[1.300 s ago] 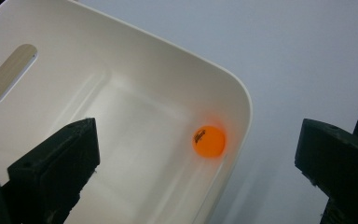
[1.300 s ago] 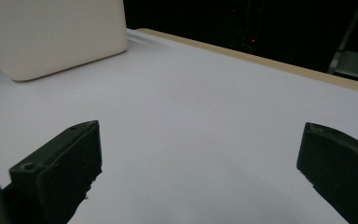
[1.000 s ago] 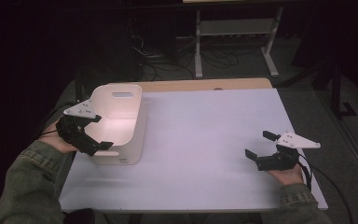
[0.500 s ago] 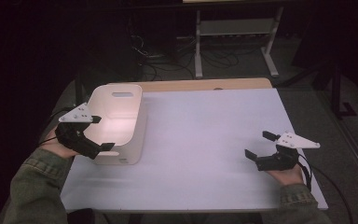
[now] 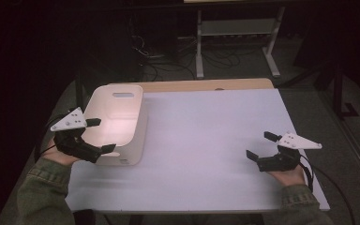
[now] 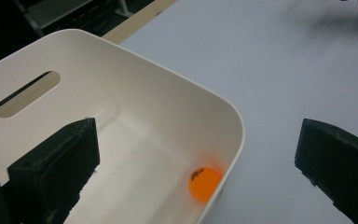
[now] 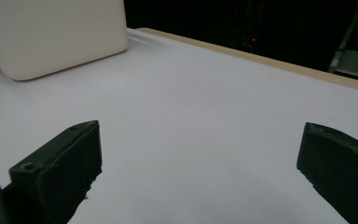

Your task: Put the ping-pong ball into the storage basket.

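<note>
Left gripper [image 5: 101,135] hangs at the near left corner of the bin [image 5: 122,117], its jaws spread wide and holding nothing. One jaw is over the bin's inside and the other is over the table [image 5: 206,140] just past the bin's near rim, so the rim runs between them. In the left gripper view the bin [image 6: 135,107] is cream, with rounded corners and a slot handle cut in its far wall. An orange ball [image 6: 204,183] lies on the bin's floor, tucked into the corner nearest the gripper, between the two jaws and closer to the rim than to the middle; it carries a small dark print that is too blurred to read.

Right gripper [image 5: 261,146] sits well apart from the bin, low over the table's near right part, jaws also wide and empty. Ahead of it in the right gripper view lies bare white table [image 7: 214,116], with the bin's outer wall [image 7: 56,32] far off to its upper left and the table's wooden edge beyond.

A sleeve [image 5: 42,197] covers each forearm.
</note>
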Action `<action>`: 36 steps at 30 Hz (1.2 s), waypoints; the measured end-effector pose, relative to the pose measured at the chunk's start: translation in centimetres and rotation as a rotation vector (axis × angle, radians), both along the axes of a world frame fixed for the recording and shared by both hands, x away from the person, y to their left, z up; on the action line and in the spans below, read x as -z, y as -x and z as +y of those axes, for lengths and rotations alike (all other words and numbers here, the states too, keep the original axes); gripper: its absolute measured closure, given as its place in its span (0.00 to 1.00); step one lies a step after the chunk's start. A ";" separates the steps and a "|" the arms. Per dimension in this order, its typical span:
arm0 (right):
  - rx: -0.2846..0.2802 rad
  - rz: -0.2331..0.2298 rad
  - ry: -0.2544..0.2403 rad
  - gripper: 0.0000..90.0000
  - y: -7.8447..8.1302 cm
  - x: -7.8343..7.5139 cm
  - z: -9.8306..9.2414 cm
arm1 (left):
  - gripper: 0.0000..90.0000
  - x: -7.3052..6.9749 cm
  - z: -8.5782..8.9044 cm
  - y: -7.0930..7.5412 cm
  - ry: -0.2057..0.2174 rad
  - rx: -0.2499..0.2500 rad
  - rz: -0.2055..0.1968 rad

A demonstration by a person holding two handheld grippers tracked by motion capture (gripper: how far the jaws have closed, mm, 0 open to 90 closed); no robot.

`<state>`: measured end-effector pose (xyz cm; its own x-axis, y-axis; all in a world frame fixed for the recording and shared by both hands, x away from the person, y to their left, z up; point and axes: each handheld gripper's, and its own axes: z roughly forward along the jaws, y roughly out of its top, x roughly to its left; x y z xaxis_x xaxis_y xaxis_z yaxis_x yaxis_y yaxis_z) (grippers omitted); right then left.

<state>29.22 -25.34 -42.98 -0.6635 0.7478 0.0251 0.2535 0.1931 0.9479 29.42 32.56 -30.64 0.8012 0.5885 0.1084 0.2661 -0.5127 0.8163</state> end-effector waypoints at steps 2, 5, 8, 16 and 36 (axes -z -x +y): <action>0.000 0.002 0.001 0.00 0.0 0.0 0.0 | 0.00 0.2 0.1 0.1 0.009 0.001 -0.007; 0.001 0.002 0.000 0.00 0.0 0.0 0.0 | 0.00 0.4 0.4 0.4 0.039 -0.014 -0.025; 0.001 0.002 0.000 0.00 0.0 0.0 0.0 | 0.00 0.6 0.6 0.7 0.072 -0.033 -0.046; 0.002 0.003 0.000 0.00 0.0 0.0 0.0 | 0.00 1.0 0.9 1.5 0.129 -0.127 -0.131; -0.002 0.004 0.007 0.00 -0.1 0.1 0.1 | 0.00 2.3 0.4 2.1 0.220 -0.263 -0.212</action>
